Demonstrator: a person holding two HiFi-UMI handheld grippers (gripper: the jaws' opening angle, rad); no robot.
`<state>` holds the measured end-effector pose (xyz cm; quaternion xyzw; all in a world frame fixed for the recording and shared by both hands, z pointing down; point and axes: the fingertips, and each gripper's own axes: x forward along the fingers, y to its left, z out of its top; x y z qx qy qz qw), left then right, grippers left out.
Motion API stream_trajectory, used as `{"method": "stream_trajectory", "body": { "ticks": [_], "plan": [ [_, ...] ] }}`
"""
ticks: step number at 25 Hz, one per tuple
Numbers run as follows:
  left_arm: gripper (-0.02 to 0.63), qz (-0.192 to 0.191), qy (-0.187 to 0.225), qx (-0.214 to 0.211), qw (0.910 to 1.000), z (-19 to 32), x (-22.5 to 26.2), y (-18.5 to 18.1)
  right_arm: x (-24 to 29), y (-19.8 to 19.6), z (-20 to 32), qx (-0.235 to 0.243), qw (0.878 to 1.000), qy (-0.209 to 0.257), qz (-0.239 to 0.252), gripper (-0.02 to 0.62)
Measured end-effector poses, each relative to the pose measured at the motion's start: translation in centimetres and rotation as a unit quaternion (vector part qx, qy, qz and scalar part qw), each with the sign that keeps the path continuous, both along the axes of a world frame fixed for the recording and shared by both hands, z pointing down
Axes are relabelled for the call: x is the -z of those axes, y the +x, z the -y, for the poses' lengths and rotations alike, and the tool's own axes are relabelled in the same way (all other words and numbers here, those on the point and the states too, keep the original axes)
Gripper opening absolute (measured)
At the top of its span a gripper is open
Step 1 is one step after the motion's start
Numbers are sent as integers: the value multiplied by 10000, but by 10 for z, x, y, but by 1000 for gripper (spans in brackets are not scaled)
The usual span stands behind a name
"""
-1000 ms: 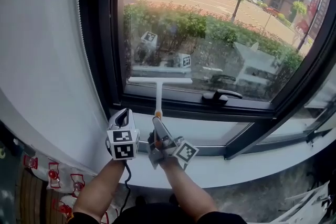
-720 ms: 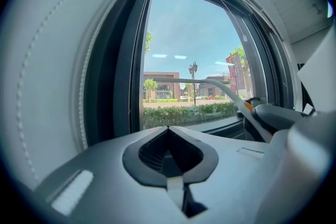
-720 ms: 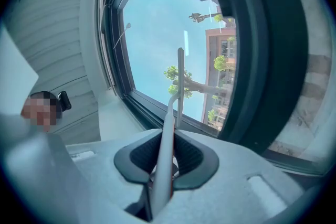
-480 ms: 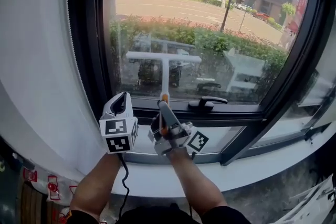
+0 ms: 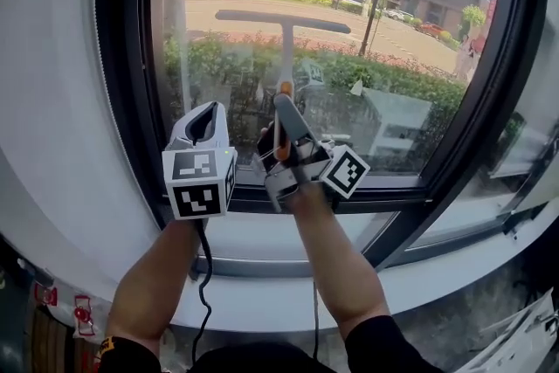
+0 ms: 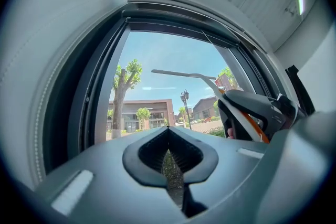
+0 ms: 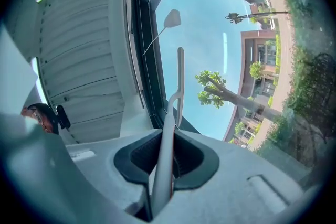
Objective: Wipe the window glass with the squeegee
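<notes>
- Right gripper point(image 7: 165, 165) jaws are clamped on the pale shaft of the squeegee point(image 7: 178, 76), which runs up between the pads.
- Left gripper point(image 6: 170, 157) jaws stand nearly together with only a thin slit between them and nothing in it. It is held just left of the right gripper, clear of the tool.
- Squeegee blade lies level, high on the window glass point(image 5: 393, 57), toward its left side. Contact with the pane cannot be confirmed.
- Recommended for the stroke: seat the blade flat, press evenly and draw straight. The grip sits low on the handle, so the blade may tilt.
- Glass is bounded by a dark frame point(image 5: 122, 57), with a pale sill point(image 5: 262, 293) near and a white wall to the left.
</notes>
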<state>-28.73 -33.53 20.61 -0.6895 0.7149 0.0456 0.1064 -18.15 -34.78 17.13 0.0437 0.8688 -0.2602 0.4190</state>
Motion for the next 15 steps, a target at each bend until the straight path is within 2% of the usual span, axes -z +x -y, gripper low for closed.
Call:
{"method": "stream_trajectory", "body": {
  "ticks": [7,15],
  "plan": [
    [17,7,102,33,9999,13,28,9,49,12,13,-7,9997,223,126,44],
    [18,-97,-27,20,9999,14,7,11,22,10,12,12,10000,64,18,44]
  ]
}}
